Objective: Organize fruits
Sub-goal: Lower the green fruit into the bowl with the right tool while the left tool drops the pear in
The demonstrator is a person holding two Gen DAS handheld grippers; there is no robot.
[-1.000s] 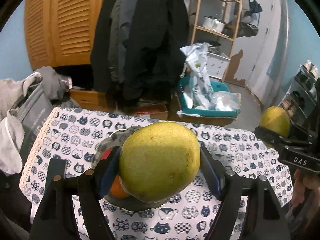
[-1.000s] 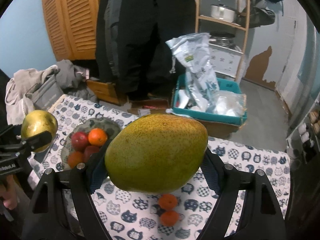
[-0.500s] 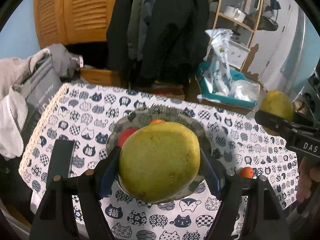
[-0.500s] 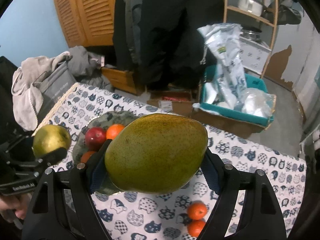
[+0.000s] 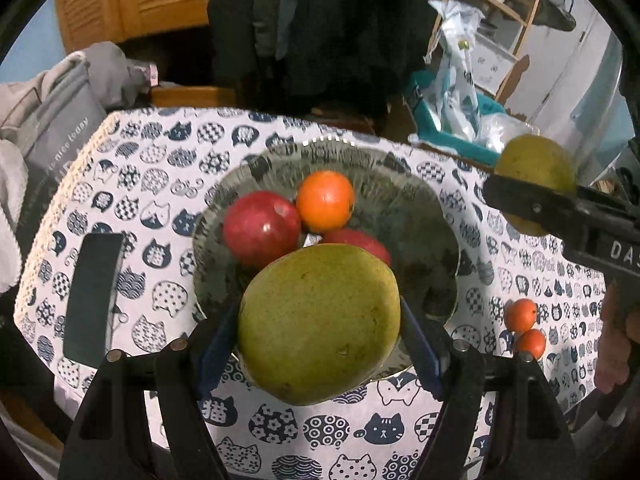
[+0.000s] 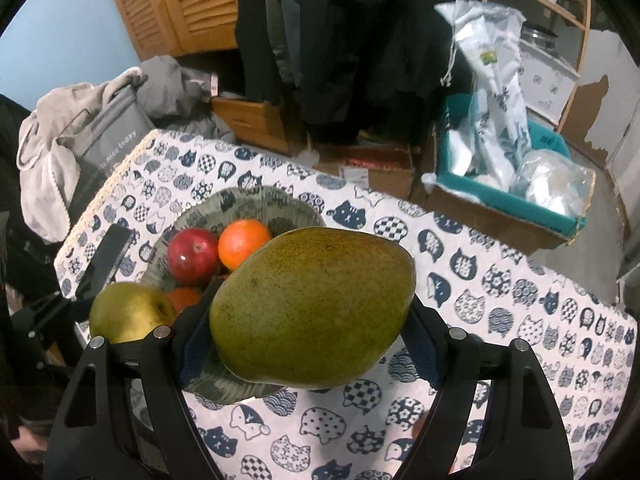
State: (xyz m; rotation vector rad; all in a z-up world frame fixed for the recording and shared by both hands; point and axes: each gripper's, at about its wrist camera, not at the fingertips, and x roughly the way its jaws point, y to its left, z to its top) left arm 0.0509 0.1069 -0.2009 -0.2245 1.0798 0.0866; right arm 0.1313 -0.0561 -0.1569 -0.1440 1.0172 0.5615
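Observation:
My left gripper (image 5: 320, 344) is shut on a round yellow-green fruit (image 5: 320, 320), held above the near rim of a grey-green plate (image 5: 424, 216). The plate holds two red apples (image 5: 260, 226) and an orange (image 5: 325, 199). My right gripper (image 6: 310, 344) is shut on a large green mango (image 6: 312, 308), held above the table to the right of the plate (image 6: 280, 208). The left gripper's fruit shows in the right wrist view (image 6: 130, 310), and the mango in the left wrist view (image 5: 534, 164). Two small tangerines (image 5: 524, 324) lie on the cloth right of the plate.
The table has a cat-print cloth (image 5: 160, 160). A dark phone (image 5: 93, 296) lies left of the plate. A grey bag and clothes (image 6: 92, 140) sit beyond the left edge. A teal box with plastic bags (image 6: 512, 176) stands on the floor behind.
Both grippers have moved forward and tilted down over the table. The plate and its fruit have come into fuller view beneath the left gripper's fruit. Both grips are unchanged.

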